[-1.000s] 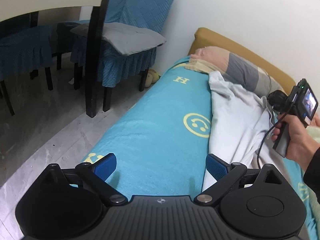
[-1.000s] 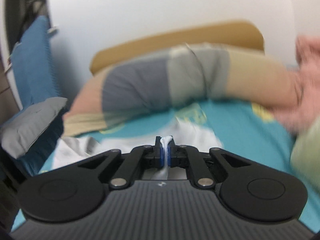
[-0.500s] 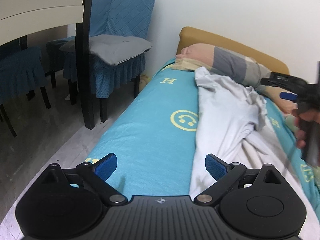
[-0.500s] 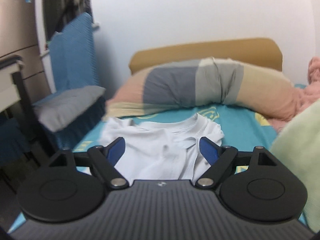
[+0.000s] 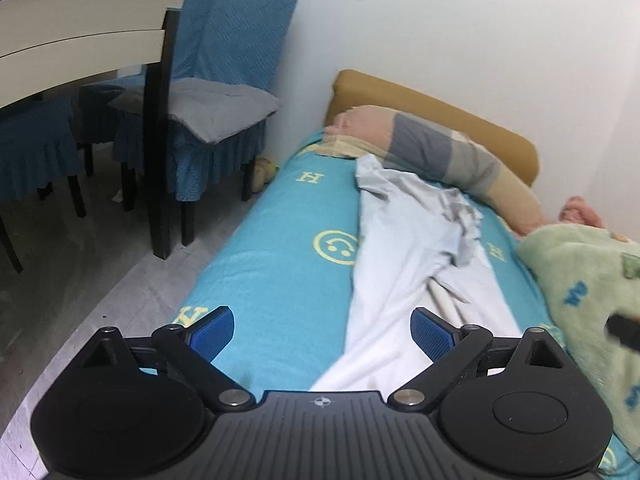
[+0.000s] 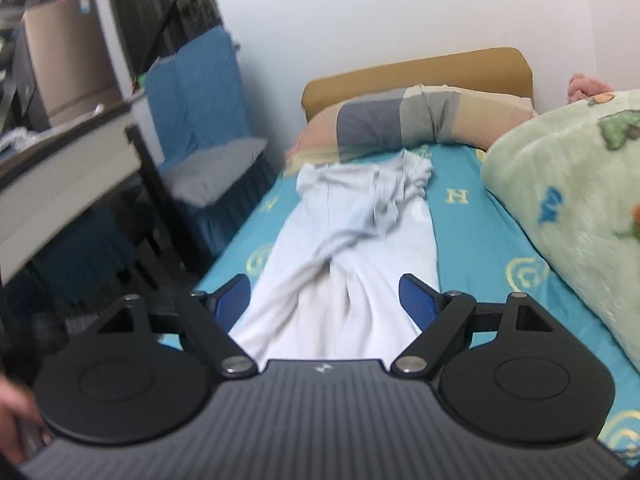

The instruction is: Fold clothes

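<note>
A white T-shirt (image 5: 404, 248) lies lengthwise on the turquoise bed sheet (image 5: 280, 280), its sides folded inward into a long strip and its upper part bunched near the pillow. In the right wrist view the same T-shirt (image 6: 352, 256) runs from the pillow down toward me. My left gripper (image 5: 322, 330) hovers open above the near end of the bed, the shirt's lower part under its right finger. My right gripper (image 6: 324, 296) is open above the shirt's lower end, with nothing clamped between its blue pads.
A striped pillow (image 5: 432, 152) and tan headboard (image 5: 440, 108) lie at the far end. A green fleece blanket (image 6: 568, 200) is heaped along the right side. Blue-covered chairs (image 5: 208, 112) and a table (image 5: 80, 40) stand on the floor to the left.
My right gripper let go of the shirt's top near the pillow, opened, and drew back to the shirt's lower end. My left gripper rose and pulled back slightly.
</note>
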